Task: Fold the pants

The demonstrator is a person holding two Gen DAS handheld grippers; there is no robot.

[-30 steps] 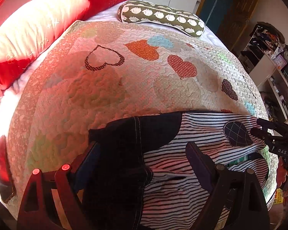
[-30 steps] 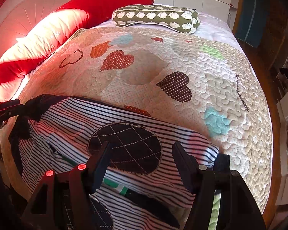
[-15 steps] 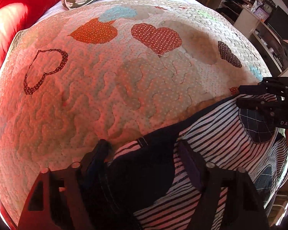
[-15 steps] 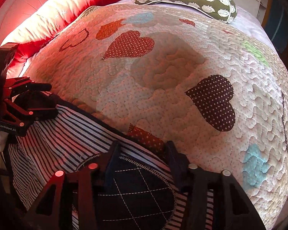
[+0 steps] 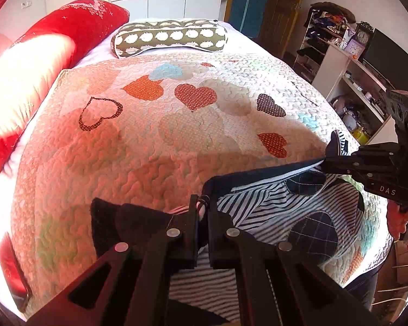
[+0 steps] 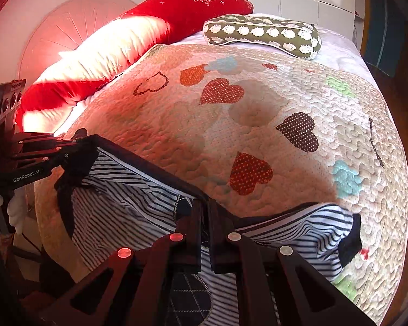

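Black-and-white striped pants [image 5: 261, 212] with dark checked patches and a dark waistband lie at the near edge of the quilted bed. My left gripper [image 5: 203, 209] is shut on the dark band at the pants' left end. My right gripper [image 6: 205, 212] is shut on the same band further right; it also shows in the left wrist view [image 5: 326, 161]. The band [image 6: 149, 163] is stretched taut between the two grippers and lifted a little off the quilt. The left gripper shows at the left in the right wrist view [image 6: 76, 142]. The rest of the pants [image 6: 299, 233] hangs below.
A heart-patterned quilt [image 5: 176, 125] covers the bed. A green bolster pillow [image 5: 168, 38] and a red and white pillow [image 5: 54, 43] lie at the far end. Shelves with clutter [image 5: 348, 62] stand to the right of the bed.
Both grippers went from open to shut on the pants' dark band. They have raised it, so the band now runs tight between them.
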